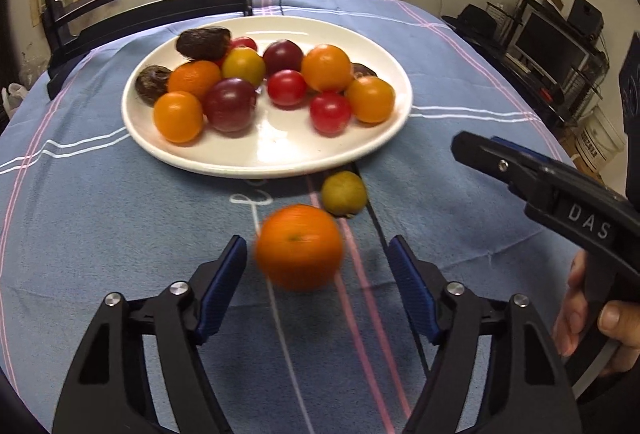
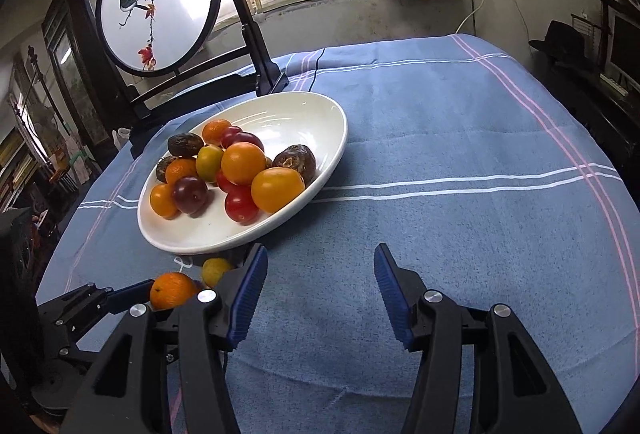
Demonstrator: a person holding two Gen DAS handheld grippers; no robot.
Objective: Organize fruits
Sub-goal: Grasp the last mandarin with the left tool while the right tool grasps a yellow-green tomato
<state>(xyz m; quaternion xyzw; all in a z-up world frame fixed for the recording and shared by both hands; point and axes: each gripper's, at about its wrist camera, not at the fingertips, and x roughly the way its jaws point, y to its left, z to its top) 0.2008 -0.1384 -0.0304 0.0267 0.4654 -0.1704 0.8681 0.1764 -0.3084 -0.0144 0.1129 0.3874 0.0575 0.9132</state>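
Note:
A white plate on the blue tablecloth holds several fruits: oranges, red and purple plums, dark brown ones. It also shows in the right wrist view. A loose orange lies on the cloth between the open fingers of my left gripper, untouched and blurred. A small green-yellow fruit lies just past it by the plate's rim. My right gripper is open and empty over bare cloth right of the plate; it shows at the right of the left wrist view. The orange and the green fruit lie to its left.
A round painted screen on a black stand stands behind the plate at the table's far edge. The blue striped cloth stretches right of the plate. Shelves and a monitor stand beyond the table's right side.

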